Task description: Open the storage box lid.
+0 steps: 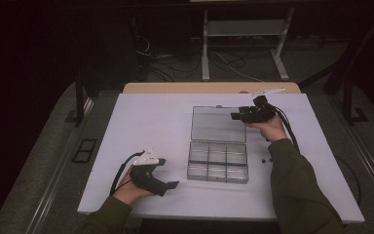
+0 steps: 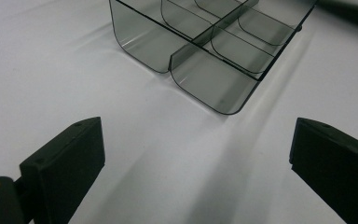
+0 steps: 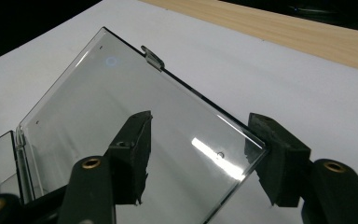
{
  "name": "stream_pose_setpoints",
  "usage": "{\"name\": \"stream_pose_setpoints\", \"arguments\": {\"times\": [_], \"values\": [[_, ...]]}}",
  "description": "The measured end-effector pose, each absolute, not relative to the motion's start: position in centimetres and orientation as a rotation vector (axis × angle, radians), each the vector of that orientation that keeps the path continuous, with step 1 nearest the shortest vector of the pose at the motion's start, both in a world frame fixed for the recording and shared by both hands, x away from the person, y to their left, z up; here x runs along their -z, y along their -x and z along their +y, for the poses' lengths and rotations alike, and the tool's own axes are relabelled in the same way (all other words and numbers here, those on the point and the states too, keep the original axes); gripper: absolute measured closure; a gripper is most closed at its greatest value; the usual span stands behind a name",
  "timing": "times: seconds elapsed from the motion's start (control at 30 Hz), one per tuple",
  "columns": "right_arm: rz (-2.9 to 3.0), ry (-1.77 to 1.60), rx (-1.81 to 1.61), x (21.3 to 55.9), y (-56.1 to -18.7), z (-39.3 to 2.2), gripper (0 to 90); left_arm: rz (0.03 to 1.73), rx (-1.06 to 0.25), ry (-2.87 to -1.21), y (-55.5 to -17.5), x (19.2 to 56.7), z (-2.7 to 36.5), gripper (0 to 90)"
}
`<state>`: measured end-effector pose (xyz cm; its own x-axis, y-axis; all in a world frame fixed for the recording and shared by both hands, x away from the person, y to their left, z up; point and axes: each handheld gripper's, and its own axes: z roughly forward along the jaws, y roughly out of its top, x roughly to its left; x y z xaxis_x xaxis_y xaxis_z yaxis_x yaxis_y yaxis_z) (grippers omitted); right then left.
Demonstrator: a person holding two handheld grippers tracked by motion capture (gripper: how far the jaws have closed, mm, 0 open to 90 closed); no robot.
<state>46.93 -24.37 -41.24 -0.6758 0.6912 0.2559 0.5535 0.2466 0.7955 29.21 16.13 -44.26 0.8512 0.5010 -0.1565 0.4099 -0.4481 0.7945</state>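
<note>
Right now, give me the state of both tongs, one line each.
Left tongs: open, holding nothing, aimed at the clear smoky plastic compartment box.
Right tongs: open, jaws either side of the box's clear flat lid corner, not clamped.

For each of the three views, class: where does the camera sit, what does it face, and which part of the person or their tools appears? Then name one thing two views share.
High view: above the person's side, facing forward and down on the white table; both forearms and tools show.
Left gripper view: on the left tool, jaws apart, facing the clear box's compartments.
Right gripper view: on the right tool, jaws either side of the lid's corner.
Shared: the clear box.
</note>
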Motion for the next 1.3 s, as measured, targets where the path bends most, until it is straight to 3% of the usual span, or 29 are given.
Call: {"name": "stream_pose_setpoints", "arguments": {"times": [1.3], "values": [[2.423, -1.324, -1.343, 44.5, -49.2, -23.5, 38.5, 0.661, -0.104, -2.107, -29.4, 44.4, 16.2, 2.9]]}}
